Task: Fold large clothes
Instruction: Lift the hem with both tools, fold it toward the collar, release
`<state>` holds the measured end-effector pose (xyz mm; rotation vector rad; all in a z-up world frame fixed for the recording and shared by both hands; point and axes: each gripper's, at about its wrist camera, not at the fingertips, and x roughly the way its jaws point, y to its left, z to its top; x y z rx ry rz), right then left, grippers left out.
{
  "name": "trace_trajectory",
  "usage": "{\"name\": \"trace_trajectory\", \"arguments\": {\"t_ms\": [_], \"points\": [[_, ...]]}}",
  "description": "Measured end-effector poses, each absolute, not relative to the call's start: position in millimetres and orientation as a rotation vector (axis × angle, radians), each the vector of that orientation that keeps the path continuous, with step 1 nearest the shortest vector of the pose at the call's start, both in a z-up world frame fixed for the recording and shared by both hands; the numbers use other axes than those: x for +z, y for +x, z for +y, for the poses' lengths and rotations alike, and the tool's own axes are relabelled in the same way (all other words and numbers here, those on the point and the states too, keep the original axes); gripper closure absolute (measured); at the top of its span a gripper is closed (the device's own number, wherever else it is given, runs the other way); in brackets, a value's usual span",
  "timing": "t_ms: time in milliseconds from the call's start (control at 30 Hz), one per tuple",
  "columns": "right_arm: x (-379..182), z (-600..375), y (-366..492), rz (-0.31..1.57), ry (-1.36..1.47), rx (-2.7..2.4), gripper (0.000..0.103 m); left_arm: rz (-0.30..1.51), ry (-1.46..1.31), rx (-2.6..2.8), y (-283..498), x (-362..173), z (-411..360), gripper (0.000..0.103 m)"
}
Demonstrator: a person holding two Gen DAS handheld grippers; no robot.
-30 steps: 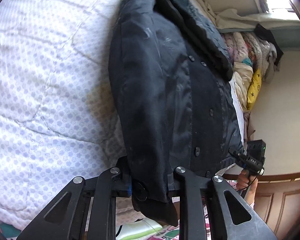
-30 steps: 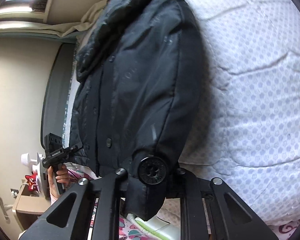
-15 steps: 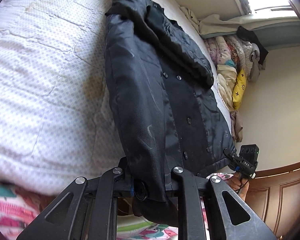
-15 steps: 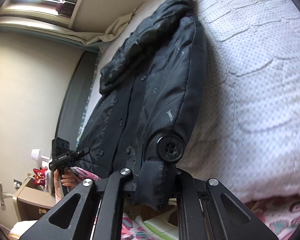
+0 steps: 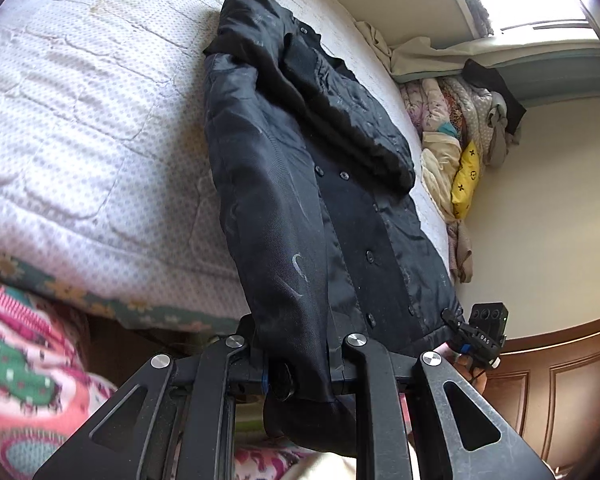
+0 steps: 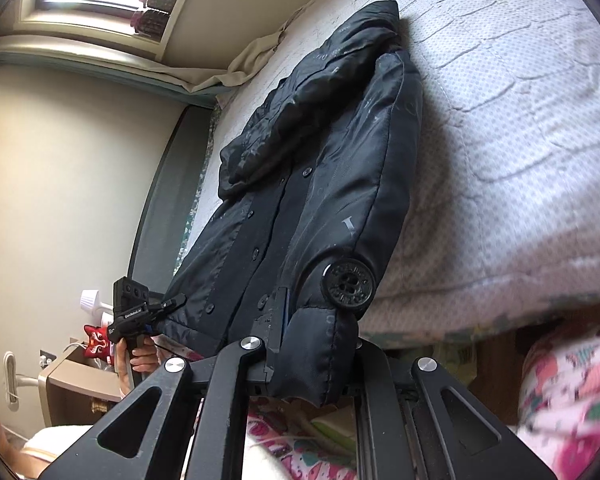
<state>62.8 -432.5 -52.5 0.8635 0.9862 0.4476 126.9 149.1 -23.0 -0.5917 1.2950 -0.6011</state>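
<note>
A black padded coat [image 5: 308,184] lies lengthwise on a white dotted quilt [image 5: 80,120], collar far, hem at the near bed edge. My left gripper [image 5: 300,364] is shut on the coat's left lower corner, with a cuff hanging below the fingers. My right gripper [image 6: 312,352] is shut on the coat's right lower corner [image 6: 320,344], just under a large black button [image 6: 348,284]. Each gripper shows in the other's view: the right one [image 5: 476,336] and the left one [image 6: 140,312], both at the hem off the bed edge.
A pile of folded bedding and a yellow cushion [image 5: 466,176] lies at the bed's far right by the window. A wooden door [image 5: 540,392] is on the right. A bedside cabinet [image 6: 72,376] with a small lamp stands on the left. Pink patterned fabric [image 5: 24,368] is below.
Both grippers have drawn back and down from the bed, pulling the coat's hem toward and past the near edge. The coat now looks stretched out longer and the bed's edge shows.
</note>
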Motion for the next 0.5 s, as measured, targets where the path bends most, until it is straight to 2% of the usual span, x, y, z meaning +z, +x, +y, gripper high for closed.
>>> {"name": "trace_trajectory", "arguments": {"t_ms": [267, 500], "points": [[-35, -436, 83, 0.939, 0.827, 0.462, 0.098, 1.253, -0.617, -0.634, 159, -2, 140, 0.082], [14, -433, 147, 0.863, 0.734, 0.479, 0.098, 1.157, -0.602, -0.661, 221, 38, 119, 0.082]]}}
